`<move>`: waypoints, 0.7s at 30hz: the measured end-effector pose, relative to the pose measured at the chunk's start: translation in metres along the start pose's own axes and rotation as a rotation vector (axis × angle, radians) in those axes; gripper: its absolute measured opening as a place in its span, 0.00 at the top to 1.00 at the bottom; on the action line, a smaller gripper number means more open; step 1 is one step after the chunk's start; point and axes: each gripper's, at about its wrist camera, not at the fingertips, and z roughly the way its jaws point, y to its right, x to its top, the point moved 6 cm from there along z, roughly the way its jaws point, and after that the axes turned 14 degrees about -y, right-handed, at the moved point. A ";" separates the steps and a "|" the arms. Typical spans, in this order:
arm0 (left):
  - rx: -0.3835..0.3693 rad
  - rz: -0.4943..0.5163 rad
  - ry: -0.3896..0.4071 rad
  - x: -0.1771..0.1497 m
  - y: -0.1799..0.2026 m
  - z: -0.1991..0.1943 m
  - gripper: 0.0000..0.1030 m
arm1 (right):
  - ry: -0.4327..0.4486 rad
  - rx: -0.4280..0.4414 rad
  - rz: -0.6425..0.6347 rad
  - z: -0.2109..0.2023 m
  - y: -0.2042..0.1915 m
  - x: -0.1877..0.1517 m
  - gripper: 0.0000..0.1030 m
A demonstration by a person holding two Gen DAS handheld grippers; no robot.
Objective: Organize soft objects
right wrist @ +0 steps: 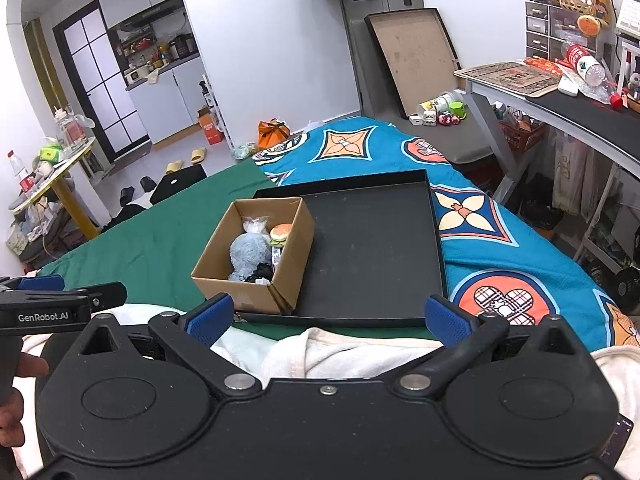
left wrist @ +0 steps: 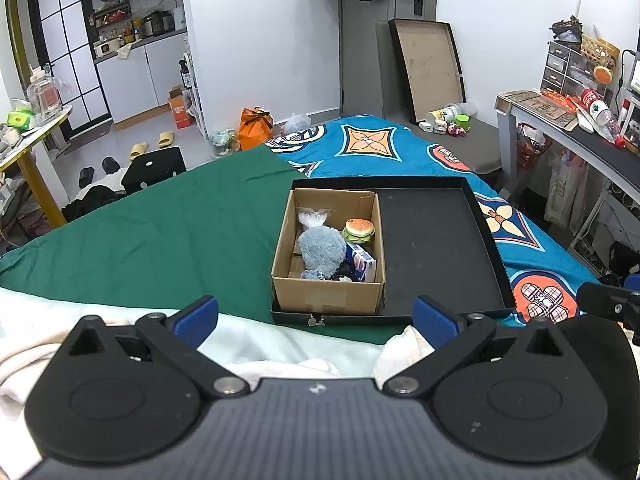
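Observation:
A cardboard box [left wrist: 326,294] [right wrist: 248,292] stands in the left half of a black tray [left wrist: 432,240] [right wrist: 372,248] on the bed. In the box lie a fluffy blue plush [left wrist: 320,250] [right wrist: 250,254], a toy burger [left wrist: 359,230] [right wrist: 281,233], a clear plastic bag [left wrist: 314,218] and a small blue-white carton [left wrist: 362,266]. My left gripper [left wrist: 316,318] is open and empty, just short of the tray's near edge. My right gripper [right wrist: 328,316] is open and empty, above a white blanket [right wrist: 320,350] [left wrist: 280,354].
A green cloth [left wrist: 160,232] [right wrist: 160,240] and a blue patterned cover [left wrist: 400,148] [right wrist: 500,248] lie on the bed. A desk [left wrist: 580,132] [right wrist: 560,108] stands at the right, a yellow-legged table [left wrist: 28,148] [right wrist: 60,176] at the left. The left gripper [right wrist: 60,300] shows at the right wrist view's left edge.

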 end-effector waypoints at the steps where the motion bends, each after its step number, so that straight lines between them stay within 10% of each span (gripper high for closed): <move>1: 0.001 0.000 0.000 0.000 0.000 0.000 0.00 | 0.000 0.000 0.000 0.000 0.000 0.000 0.00; 21: -0.005 -0.005 -0.002 -0.002 0.000 0.001 0.00 | -0.007 -0.001 0.000 0.001 0.001 0.001 0.00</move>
